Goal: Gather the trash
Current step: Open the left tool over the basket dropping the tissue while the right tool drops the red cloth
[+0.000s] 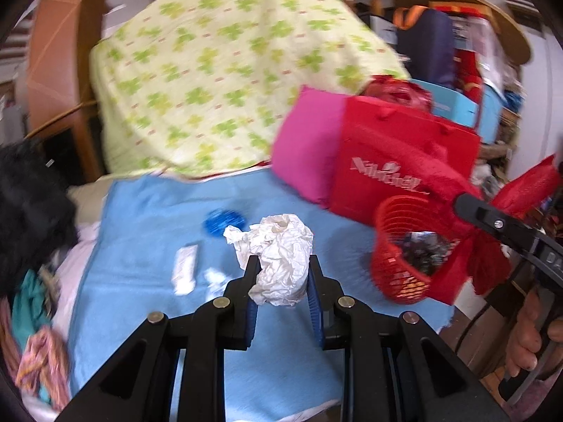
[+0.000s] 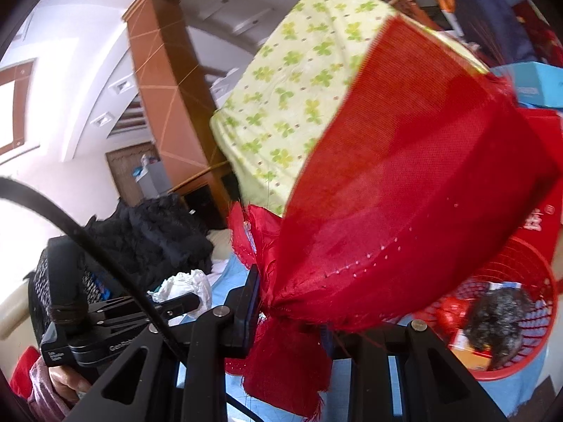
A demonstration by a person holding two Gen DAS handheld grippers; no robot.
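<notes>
**Paper and cloth both gripped, basket on the right**

Paper first: your left tool [image 1: 281, 274] is clamped on a crumpled white paper ball [image 1: 278, 256], its two blue-padded fingers [image 1: 250, 311] pressing the wad from either side. The ball sits up between the tips, above the blue towel [image 1: 147, 218] spread on the bed. From the right wrist camera you see the same wad [image 2: 186, 288] in that tool, off to your left.

Your right tool [image 2: 292, 302] is closed on a red cloth [image 2: 404, 193]. The fabric is bunched where the fingers pinch it and fans out wide above them, filling most of that view; a frayed tail hangs below the grip. From the left wrist camera the cloth [image 1: 520, 190] appears at the far right, with your right hand [image 1: 527, 334] on the handle beneath it.

The red basket [image 1: 397, 256] stands on the towel, to the right of the paper ball and just beside a red bag [image 1: 397, 161]. It already holds dark and coloured scraps. In the right wrist view the basket [image 2: 527, 263] lies low on the right, partly behind the cloth.

On the towel you still have a white wrapper [image 1: 185, 272], a small white scrap [image 1: 214, 277] near it, and a blue round lid [image 1: 223, 221] further back. A clover-print bundle [image 1: 225, 70] rises behind them.
</notes>
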